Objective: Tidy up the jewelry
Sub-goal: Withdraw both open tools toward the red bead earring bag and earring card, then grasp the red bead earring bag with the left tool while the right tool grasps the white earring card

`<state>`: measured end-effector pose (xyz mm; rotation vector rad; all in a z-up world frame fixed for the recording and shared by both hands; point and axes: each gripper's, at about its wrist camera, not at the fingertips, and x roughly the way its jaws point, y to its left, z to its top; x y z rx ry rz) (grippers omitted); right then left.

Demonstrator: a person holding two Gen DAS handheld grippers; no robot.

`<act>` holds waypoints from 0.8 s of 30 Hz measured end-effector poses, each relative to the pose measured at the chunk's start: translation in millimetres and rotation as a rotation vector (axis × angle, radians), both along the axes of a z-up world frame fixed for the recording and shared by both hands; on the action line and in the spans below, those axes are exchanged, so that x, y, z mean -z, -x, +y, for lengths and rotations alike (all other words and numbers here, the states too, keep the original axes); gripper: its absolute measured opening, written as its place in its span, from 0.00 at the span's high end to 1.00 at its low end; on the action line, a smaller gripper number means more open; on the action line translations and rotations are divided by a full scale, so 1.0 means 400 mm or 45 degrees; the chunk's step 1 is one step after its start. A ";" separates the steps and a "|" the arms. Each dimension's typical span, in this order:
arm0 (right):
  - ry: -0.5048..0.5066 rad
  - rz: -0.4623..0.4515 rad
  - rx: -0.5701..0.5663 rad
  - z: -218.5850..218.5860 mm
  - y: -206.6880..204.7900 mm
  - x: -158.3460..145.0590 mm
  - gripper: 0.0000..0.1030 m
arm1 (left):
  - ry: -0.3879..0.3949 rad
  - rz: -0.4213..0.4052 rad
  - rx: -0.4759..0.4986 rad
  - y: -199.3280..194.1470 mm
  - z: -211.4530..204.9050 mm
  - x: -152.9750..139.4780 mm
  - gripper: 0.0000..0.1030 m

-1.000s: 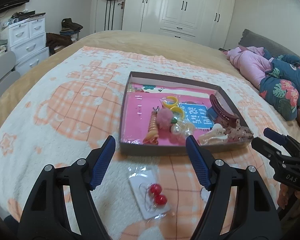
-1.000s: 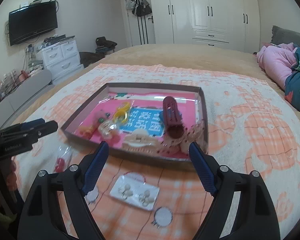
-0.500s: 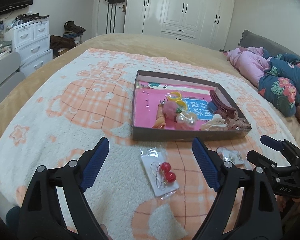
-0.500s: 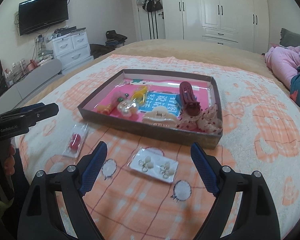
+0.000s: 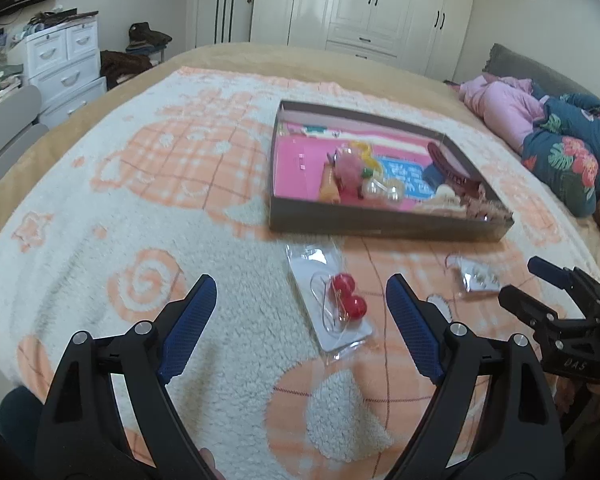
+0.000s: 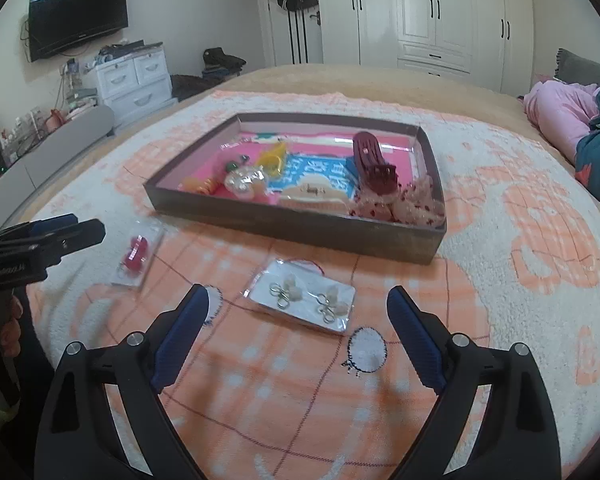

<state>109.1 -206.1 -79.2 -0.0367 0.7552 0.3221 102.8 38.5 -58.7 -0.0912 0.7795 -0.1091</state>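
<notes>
Left wrist, blurred tray (image 5: pixel 380 227) contents, earring packet (image 5: pixel 478 278) indistinct

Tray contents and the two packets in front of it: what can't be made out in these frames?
- Tray, left wrist view: its near wall hides the low front items; motion blur smears the rest.
- Pale earring packet, left wrist view: blurred, too small to read.
- Red bead packet, right wrist view: blurred, shape unclear.
- Blue printed card in the tray: text unreadable in both views.
</notes>
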 end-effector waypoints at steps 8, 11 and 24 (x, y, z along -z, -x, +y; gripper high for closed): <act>-0.032 0.097 0.043 -0.019 -0.038 0.052 0.14 | -0.016 0.060 0.033 -0.013 -0.025 0.053 0.24; -0.051 0.126 0.042 -0.014 -0.054 0.062 0.14 | -0.016 0.073 0.028 -0.021 -0.029 0.070 0.24; 0.007 0.138 0.016 0.019 -0.079 0.080 0.32 | -0.035 0.071 0.035 -0.060 -0.054 0.090 0.35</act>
